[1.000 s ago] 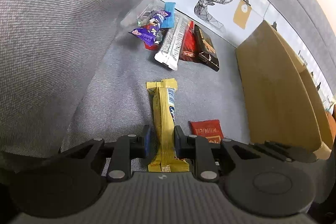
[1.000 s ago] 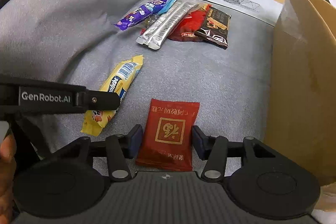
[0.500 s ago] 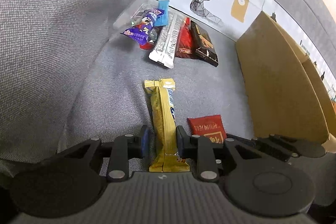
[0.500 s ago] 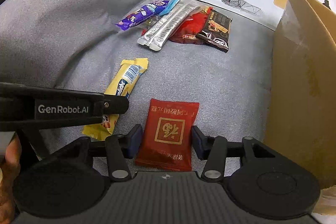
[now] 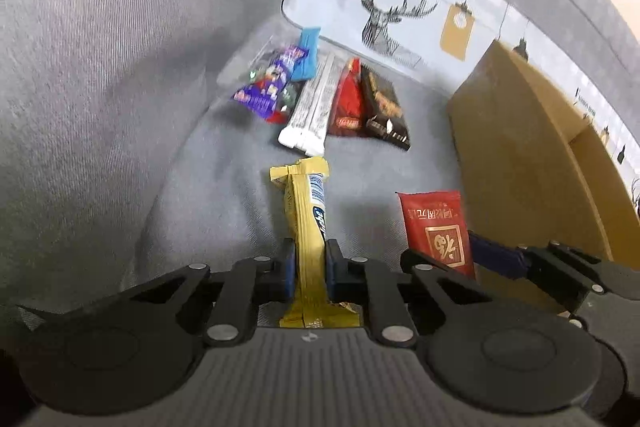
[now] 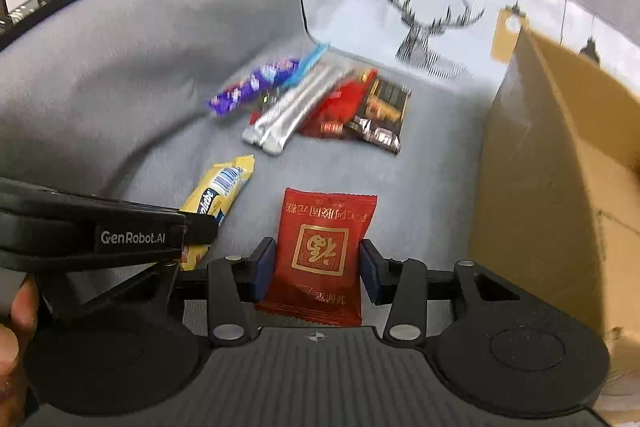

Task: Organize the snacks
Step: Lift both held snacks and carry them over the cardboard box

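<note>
The left gripper (image 5: 307,269) sits at the bottom centre of its own view, its jaws closing, both blue pads pressed against the sides of a yellow snack bar (image 5: 308,223) that stands on edge between them and reaches up toward mid-frame. In the right wrist view the right gripper (image 6: 316,267) is likewise at bottom centre, jaws closing, its 2 pads at the edges of a flat red packet (image 6: 320,251) with a gold square print; it seems to be pinched. Left of it, the other gripper's black finger crosses the yellow bar, and a person's hand (image 6: 14,327) shows at the lower left edge. Higher up, around mid-frame, a loose pile of snacks (image 6: 320,107) lies on the grey sofa cushion (image 6: 420,179). A cardboard box (image 6: 560,187) fills the right side, and a white deer-print pillow (image 6: 420,7) leans along the top.
</note>
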Tool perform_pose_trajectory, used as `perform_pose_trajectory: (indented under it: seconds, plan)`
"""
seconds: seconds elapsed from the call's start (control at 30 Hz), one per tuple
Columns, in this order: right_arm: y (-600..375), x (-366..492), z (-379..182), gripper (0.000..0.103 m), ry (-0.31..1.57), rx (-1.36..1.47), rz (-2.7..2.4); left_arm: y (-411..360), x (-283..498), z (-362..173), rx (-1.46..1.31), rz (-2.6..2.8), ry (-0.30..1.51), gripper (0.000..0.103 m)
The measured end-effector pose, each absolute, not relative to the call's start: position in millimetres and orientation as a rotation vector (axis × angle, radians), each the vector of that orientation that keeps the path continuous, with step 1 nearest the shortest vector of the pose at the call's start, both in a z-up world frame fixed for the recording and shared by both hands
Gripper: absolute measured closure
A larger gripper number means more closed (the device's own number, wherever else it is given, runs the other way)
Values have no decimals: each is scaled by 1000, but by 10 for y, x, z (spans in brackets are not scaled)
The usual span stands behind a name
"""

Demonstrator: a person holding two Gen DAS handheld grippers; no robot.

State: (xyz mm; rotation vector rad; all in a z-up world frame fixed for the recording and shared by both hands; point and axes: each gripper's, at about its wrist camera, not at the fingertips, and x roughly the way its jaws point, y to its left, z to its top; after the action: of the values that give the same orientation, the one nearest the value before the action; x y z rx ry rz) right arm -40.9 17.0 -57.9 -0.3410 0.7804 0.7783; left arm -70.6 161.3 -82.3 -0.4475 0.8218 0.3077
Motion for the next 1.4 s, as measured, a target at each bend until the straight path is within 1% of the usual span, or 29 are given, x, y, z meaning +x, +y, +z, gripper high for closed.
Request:
perform_pose_trajectory:
  seconds: [0.27,0.5,0.6,1.0,1.17,1.4]
  plan:
    - [-3,-425,-305,56,655,-288,798,1521,-813,-533,-481,316,717,87]
    - [-223,-359,-19,56,519,-194,784,1227,-813,-137,-430,358,542,87]
    - [-364,-268,78,56,488,-132,757,1096,-770,-33,-415,354,505,87]
    - [-1057,-16,269,56,430,10,623,726,-540,213,-419,274,510,87]
    - [-1295,107,243,55,445,42,559,515,-439,190,-423,216,519,87]
    - [-1576,184,179,55,463,66,464,162,-297,79,-357,137,524,87]
